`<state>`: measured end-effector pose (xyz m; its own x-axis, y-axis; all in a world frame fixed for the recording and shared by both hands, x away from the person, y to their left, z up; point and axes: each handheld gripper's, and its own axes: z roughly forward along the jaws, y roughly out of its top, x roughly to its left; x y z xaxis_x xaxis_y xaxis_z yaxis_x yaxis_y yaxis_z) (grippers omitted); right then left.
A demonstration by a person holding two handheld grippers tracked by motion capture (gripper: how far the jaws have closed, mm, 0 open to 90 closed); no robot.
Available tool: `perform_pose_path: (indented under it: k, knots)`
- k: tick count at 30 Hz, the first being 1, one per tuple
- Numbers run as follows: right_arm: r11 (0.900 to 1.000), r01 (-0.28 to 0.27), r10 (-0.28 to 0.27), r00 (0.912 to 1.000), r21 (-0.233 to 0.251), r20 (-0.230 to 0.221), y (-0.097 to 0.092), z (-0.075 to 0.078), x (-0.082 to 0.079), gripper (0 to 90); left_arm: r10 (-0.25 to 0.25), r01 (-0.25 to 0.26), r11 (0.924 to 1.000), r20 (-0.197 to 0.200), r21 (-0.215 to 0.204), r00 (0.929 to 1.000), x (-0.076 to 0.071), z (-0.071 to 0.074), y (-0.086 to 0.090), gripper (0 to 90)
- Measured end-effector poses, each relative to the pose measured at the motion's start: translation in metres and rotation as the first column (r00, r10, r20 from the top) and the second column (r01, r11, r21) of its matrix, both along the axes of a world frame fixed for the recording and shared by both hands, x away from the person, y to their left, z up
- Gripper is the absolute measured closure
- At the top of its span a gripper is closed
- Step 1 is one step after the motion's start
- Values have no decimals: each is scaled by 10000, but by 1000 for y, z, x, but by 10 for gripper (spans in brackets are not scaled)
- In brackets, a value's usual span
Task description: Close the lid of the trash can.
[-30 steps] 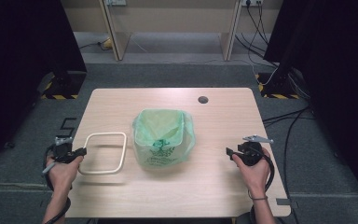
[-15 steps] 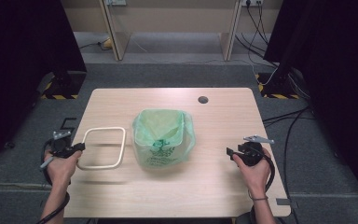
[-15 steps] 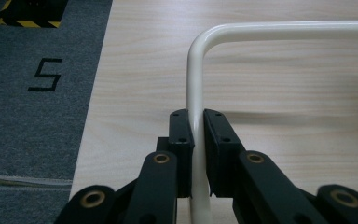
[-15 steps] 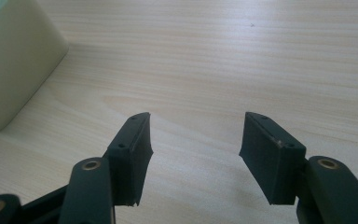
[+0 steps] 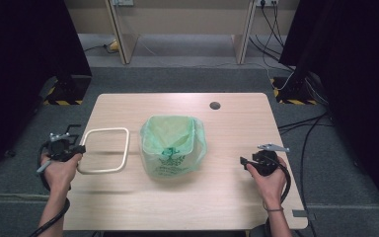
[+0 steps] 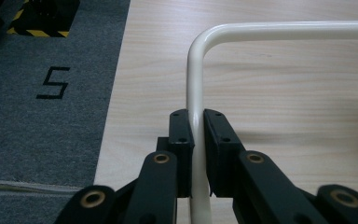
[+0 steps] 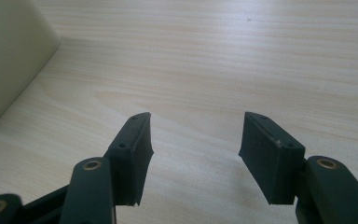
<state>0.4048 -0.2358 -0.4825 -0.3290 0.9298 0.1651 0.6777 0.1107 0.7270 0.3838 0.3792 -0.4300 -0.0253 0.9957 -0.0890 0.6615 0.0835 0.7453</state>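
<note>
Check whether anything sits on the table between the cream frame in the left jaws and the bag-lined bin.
Nothing visible does. The left gripper is shut on the cream frame, and only bare table lies between the frame's near edge and the bin. The right gripper rests open on the bin's other side.

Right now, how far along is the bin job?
Done: the green bag already lines the bin in the middle of the table, its edge folded over the rim. In hand: the left gripper is shut on one side of the cream rectangular frame. Left: the frame sits beside the bin, not on it, probably meant for the rim. The right gripper is open, holding nothing.
</note>
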Motion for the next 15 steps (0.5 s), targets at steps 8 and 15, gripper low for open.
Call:
perform_pose_path:
  k: [8,15]
  knots:
    - [10000,-2,2,10000,39,13,-1,0,-1,425,132,-132,9999,354,-25,9993,4,8,-1,814]
    - [10000,-1,1,10000,52,50,0,0,-1,424,98,-97,10000,399,-19,9992,6,13,-2,814]
